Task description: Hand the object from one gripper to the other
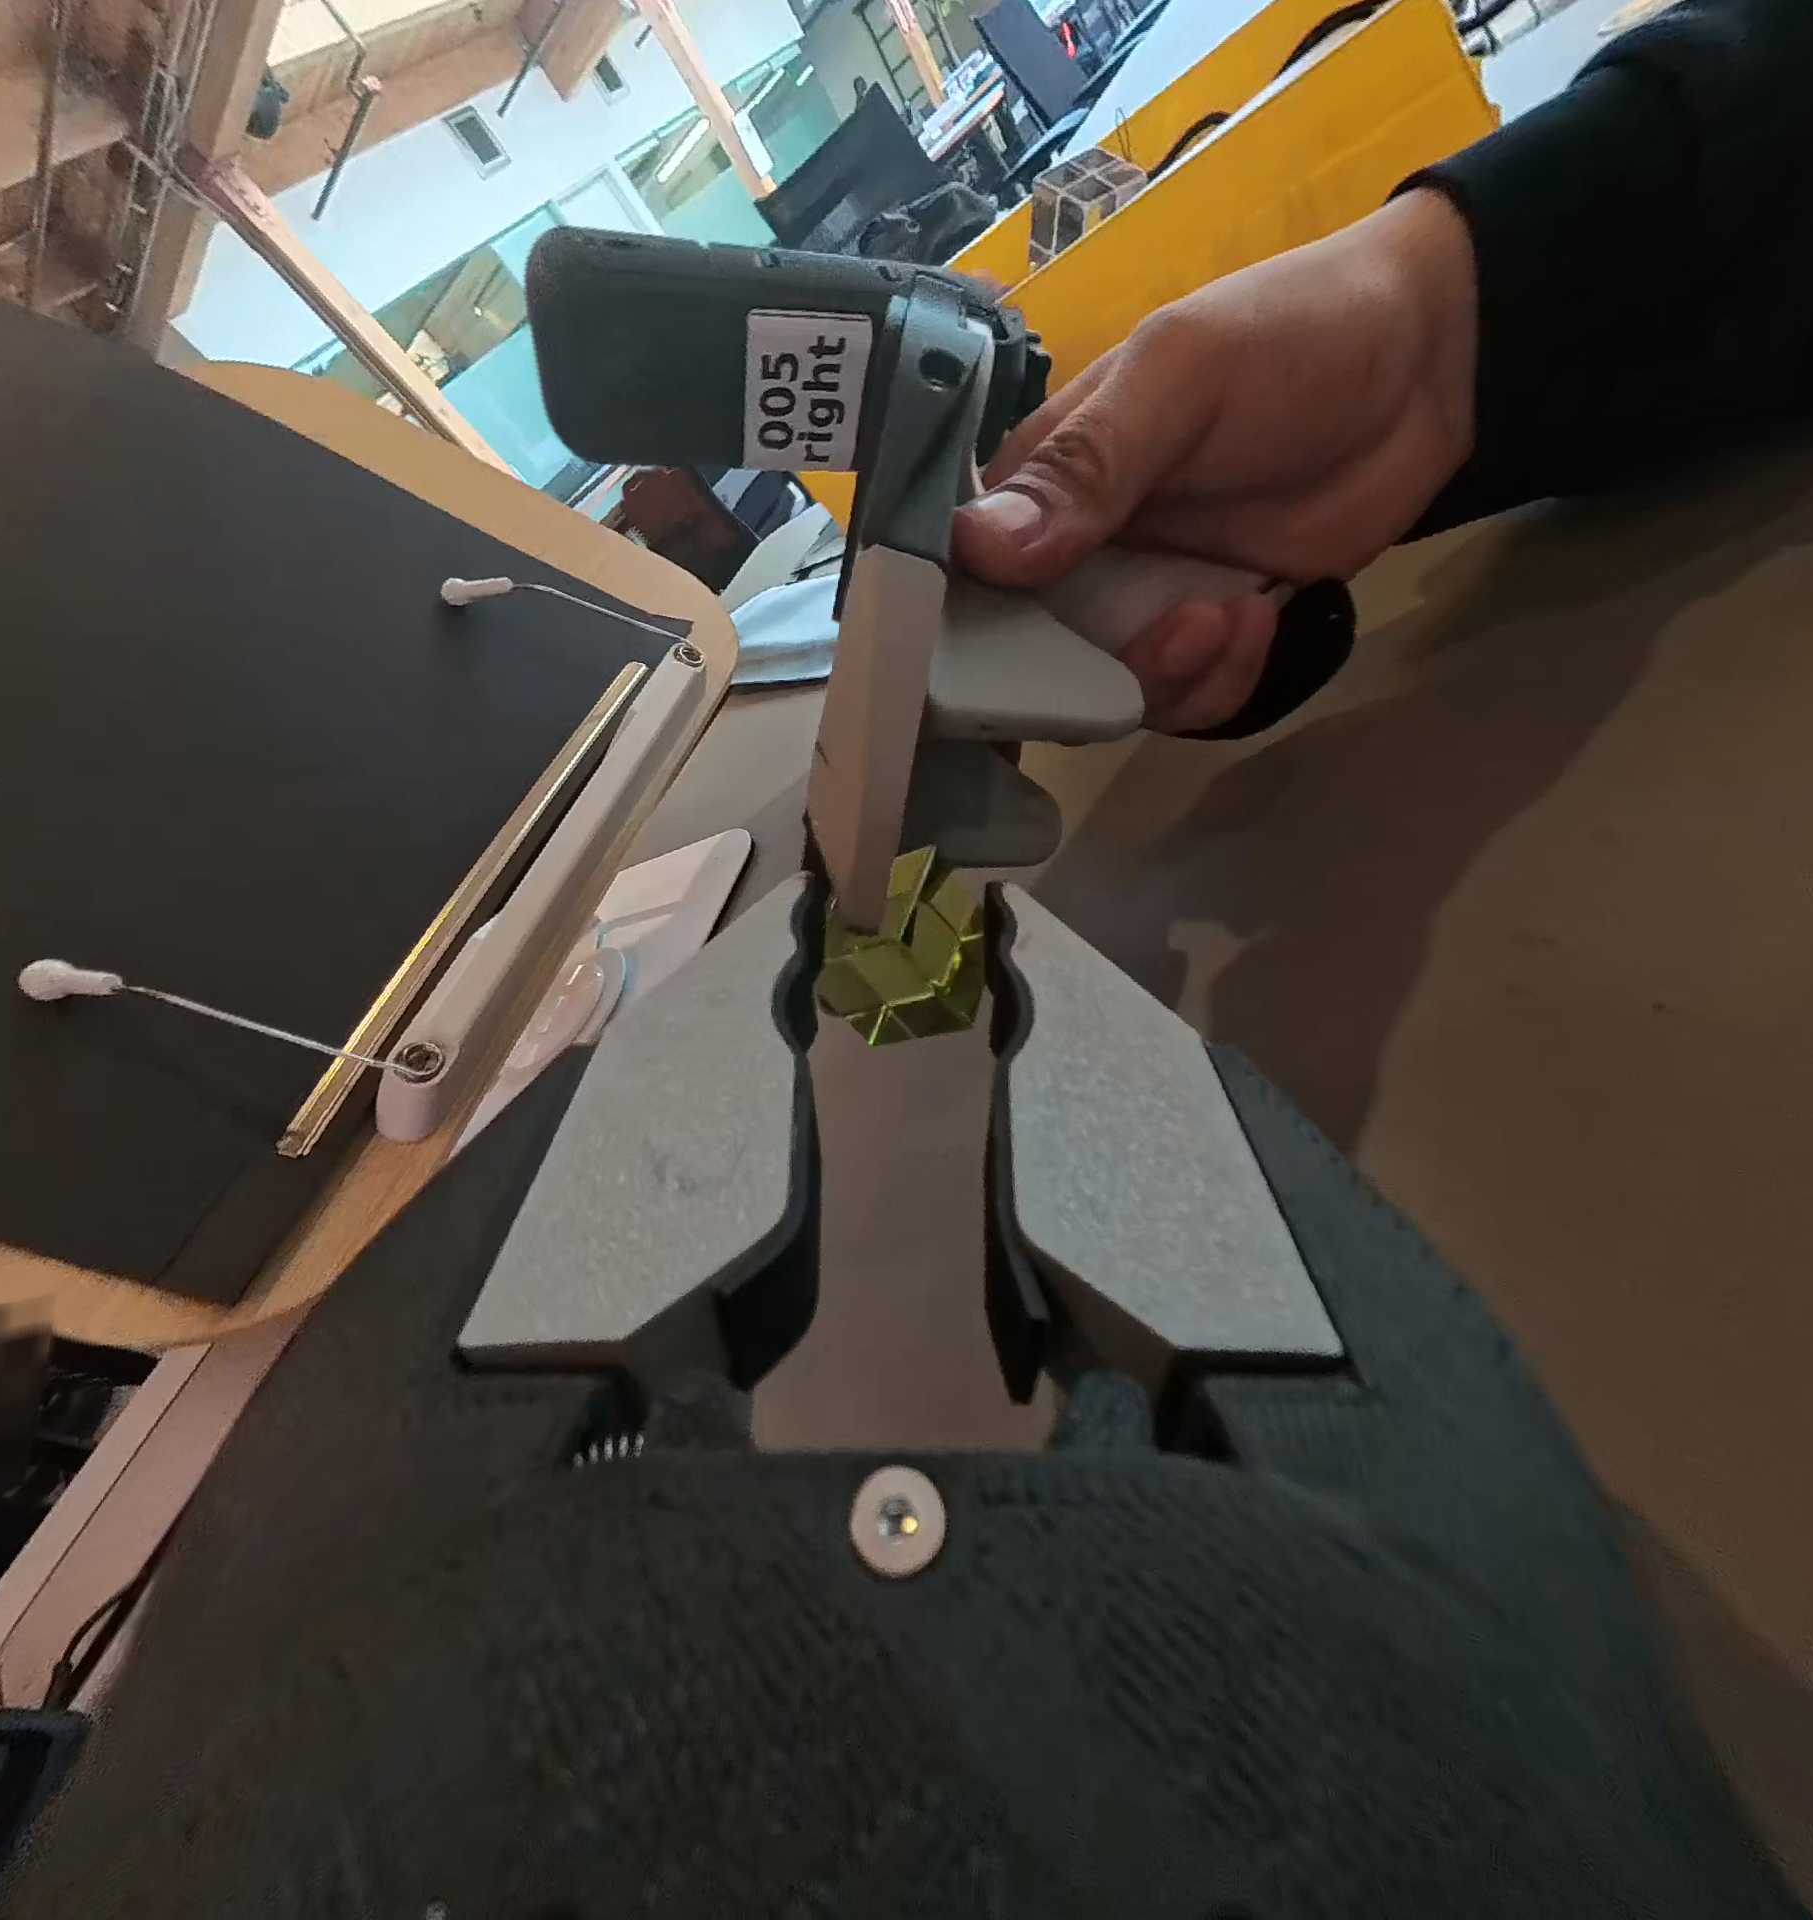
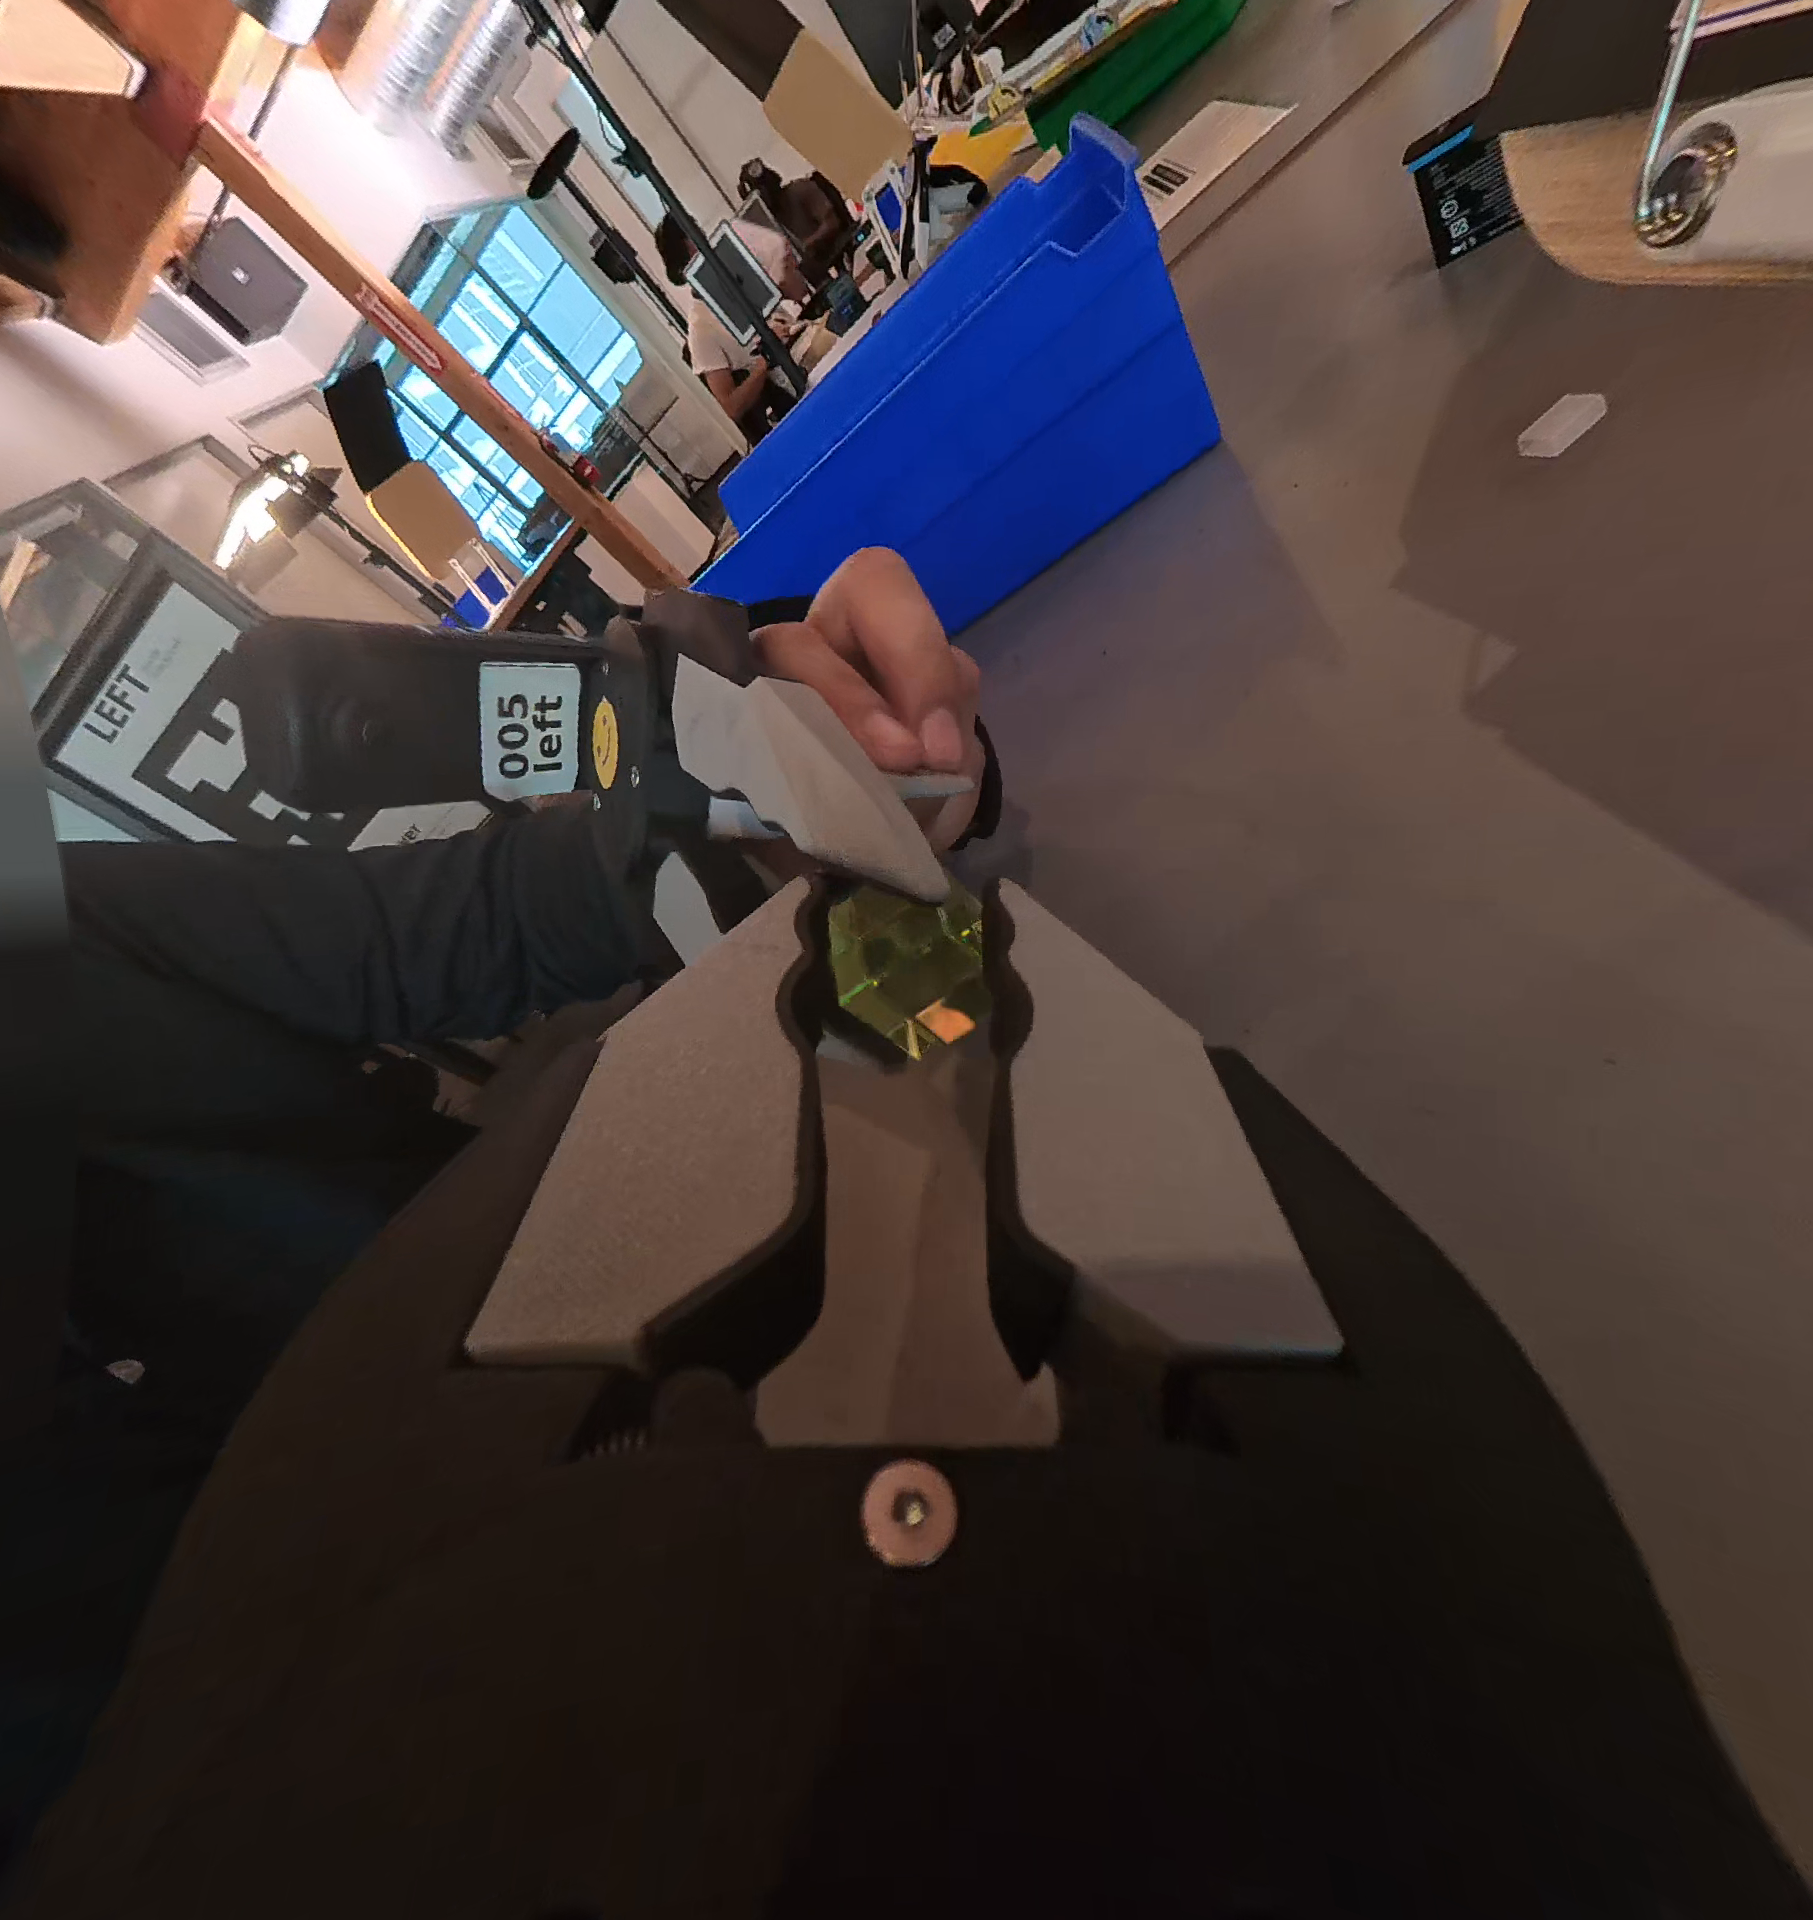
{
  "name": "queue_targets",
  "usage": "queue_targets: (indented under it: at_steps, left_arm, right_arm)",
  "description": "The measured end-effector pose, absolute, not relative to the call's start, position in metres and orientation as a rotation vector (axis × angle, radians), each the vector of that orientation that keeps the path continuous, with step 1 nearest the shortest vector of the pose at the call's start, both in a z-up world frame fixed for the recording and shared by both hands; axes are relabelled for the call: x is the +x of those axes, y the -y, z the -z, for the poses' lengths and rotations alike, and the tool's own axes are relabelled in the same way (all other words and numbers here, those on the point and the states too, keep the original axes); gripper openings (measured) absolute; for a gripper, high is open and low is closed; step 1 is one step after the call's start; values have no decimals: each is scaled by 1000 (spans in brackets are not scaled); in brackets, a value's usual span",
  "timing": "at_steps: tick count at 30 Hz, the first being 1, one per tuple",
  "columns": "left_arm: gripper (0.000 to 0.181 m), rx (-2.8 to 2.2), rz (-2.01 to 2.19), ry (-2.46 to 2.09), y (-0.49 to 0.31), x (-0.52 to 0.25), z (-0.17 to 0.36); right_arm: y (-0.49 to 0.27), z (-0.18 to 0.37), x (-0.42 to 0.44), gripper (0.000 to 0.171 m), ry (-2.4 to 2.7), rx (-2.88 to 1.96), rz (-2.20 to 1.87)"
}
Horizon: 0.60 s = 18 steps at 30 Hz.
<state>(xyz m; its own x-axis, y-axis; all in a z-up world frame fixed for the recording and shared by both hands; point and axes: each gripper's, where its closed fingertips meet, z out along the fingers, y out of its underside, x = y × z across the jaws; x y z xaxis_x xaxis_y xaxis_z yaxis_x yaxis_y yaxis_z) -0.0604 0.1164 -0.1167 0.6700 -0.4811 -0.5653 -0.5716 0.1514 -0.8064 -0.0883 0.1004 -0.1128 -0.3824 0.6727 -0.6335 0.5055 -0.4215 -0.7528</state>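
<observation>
1. Two grippers meet on one thing, so by my judgement the handover is at its midpoint: both have hold of it and neither has let go.
2. Left gripper (image 1: 900, 961): in its own wrist view its fingers (image 1: 673, 1122) are closed onto the yellow-green object (image 1: 897, 982), which sits between the dark notched tips. Whether they are pressing firmly or only touching it, I cannot tell.
3. Right gripper (image 2: 900, 971): in the right wrist view its fingers (image 2: 1099, 1122) likewise close on the object at their tips, and the left wrist view shows one pale right finger coming down onto the object from above.
4. What is left, as I judge it: one gripper must open and back away so the object rests with the other alone. Which one gives and which receives cannot be told from these views.
5. Object: a small block of clear, yellow-green material with flat, sharp-edged facets, looking like several little cubes joined at angles. It catches light and shows reflections inside. It looks hard and smooth, so it may slip if the grip is light.
6. Place: the object is held in the air above the grey bench (image 2: 1401, 935), well apart from the blue bin (image 2: 985, 416), which stands beyond it and to its left in the right wrist view.
</observation>
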Motion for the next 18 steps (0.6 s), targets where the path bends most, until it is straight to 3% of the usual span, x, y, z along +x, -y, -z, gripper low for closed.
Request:
queue_targets:
  at_steps: [1, 7, 15, 17, 18]
  left_arm:
    - [27, -1485, -84, -930, -116, -60, 117]
    - [3, -1504, -85, -905, -118, -66, 113]
    - [12, -1494, -76, -907, -117, -62, 115]
    - [31, -1526, -73, -918, -118, -60, 122]
    - [29, -1524, -87, -910, -120, -61, 121]
  right_arm:
    - [-100, 112, -88, 27, 1612, -1659, -1931]
    - [-106, 117, -90, 43, 1608, -1681, -1863]
    - [-103, 118, -88, 38, 1590, -1711, -1994]
    - [-105, 114, -86, 24, 1572, -1683, -2015]
    - [-108, 114, -86, 17, 1559, -1700, -2017]
